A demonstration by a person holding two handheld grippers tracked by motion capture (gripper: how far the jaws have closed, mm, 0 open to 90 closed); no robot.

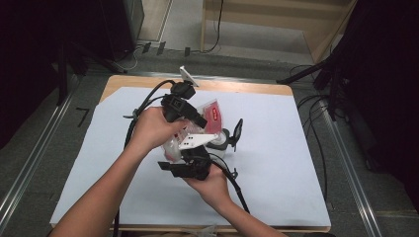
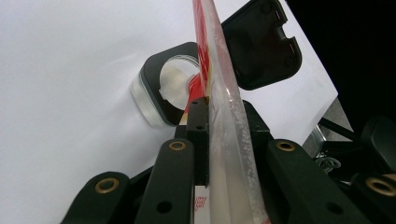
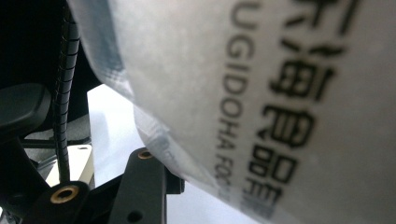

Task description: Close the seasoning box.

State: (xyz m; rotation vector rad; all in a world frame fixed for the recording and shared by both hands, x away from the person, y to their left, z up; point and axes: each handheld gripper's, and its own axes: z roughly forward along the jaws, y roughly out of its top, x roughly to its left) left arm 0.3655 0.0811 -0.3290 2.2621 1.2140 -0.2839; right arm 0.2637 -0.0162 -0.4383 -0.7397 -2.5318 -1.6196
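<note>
From the high view, both grippers hold a clear bag [image 1: 210, 114] with a red label above the tabletop [image 1: 276, 163] centre, over an open-lidded jar [image 1: 223, 139]. The left gripper [image 2: 211, 112] pinches the bag's edge; the right gripper [image 3: 173, 179] clamps its printed side (pouring judged underway, not finished).

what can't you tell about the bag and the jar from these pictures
- Bag contents, high view: hands and both grippers cover most of it.
- Jar fill, left gripper view: the bag edge crosses its mouth.
- Right gripper far jaw, right gripper view: the bag hides it, so its grip is unclear.
- Bag print, right gripper view: cut off by the frame edge and blurred.
- Jar body, high view: small, behind the right gripper's plate.
</note>
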